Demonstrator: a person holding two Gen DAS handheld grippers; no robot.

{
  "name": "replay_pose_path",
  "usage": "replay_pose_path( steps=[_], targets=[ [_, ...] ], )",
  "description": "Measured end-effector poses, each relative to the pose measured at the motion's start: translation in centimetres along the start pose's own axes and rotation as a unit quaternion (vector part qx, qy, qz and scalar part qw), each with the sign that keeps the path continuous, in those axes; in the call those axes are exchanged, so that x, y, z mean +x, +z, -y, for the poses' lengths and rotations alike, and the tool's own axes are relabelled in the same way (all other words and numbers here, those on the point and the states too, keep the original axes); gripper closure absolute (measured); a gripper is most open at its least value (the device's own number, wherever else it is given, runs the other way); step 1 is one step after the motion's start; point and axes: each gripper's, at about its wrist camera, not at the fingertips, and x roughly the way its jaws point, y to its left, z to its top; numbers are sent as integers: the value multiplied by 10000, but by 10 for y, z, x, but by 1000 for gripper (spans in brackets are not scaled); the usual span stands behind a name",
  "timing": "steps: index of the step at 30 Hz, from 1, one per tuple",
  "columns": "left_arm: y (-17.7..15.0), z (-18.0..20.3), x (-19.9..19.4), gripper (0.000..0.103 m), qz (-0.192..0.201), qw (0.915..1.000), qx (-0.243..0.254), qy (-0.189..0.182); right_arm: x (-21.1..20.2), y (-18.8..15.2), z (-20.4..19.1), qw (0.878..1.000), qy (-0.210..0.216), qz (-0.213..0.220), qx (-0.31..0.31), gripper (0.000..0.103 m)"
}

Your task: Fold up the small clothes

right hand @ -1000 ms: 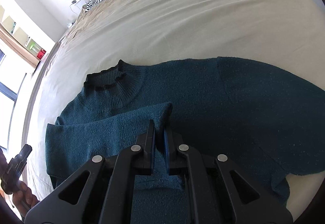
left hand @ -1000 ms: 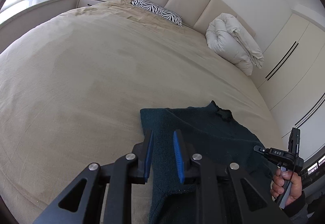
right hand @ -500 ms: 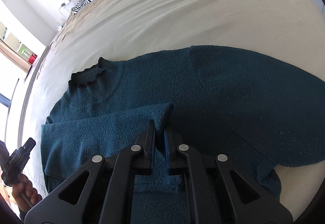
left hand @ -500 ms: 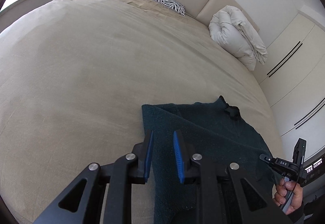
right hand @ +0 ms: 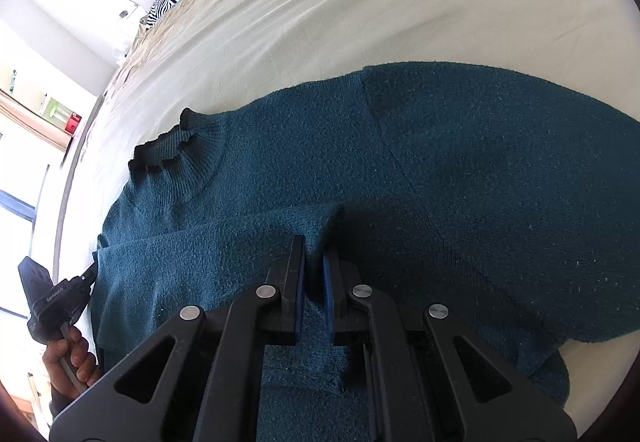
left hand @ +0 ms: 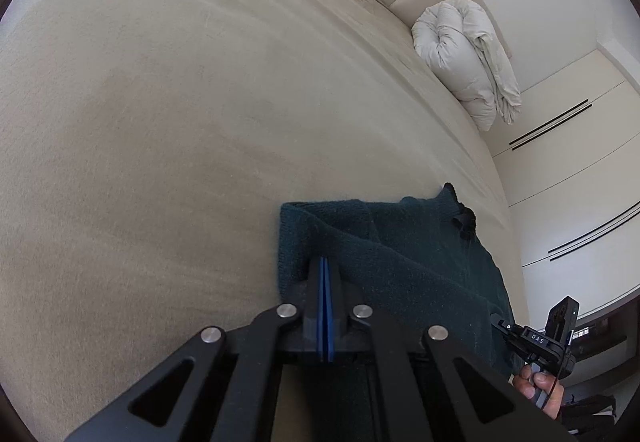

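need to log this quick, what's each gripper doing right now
left gripper: just closed, pads together at the teal sweater edge; grip unclear.
right gripper: shut on the sweater's folded sleeve.

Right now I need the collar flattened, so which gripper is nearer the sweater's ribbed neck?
Right, I'd judge. The right gripper pinches the folded-over sleeve just below the neck; the left gripper sits at the sweater's far shoulder edge.
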Motion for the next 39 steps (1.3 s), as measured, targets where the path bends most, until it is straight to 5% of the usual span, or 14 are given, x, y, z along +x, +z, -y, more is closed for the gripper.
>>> replay_pose_path(
  steps=[7,20,23,24,28,35,39],
  targets=[
    [-31,0,-22,100,-141,9995,158,-215,1,-2,6,9996,231,41,145,95],
    [-100,22,-57,81,-114,9931,1097,390,-16,-9,25,9975,409,201,534,91],
    [-109,27,-69,78,-32,9932,1095,398,-45,-22,43,9951,456,517,714,63],
    [-112,30,-75,71,31,9932,1096,378,-60,-28,53,9928,523,702,818,46],
    [-135,53,-90,53,235,9900,1341,380,-126,-56,123,9761,713,1449,1454,43],
    [-172,103,-79,47,41,9861,1656,163,-186,-106,276,9335,297,1807,3082,42],
    [-188,121,-61,47,-207,9860,1651,58,-194,-121,321,9061,753,1987,3659,45]
  ],
)
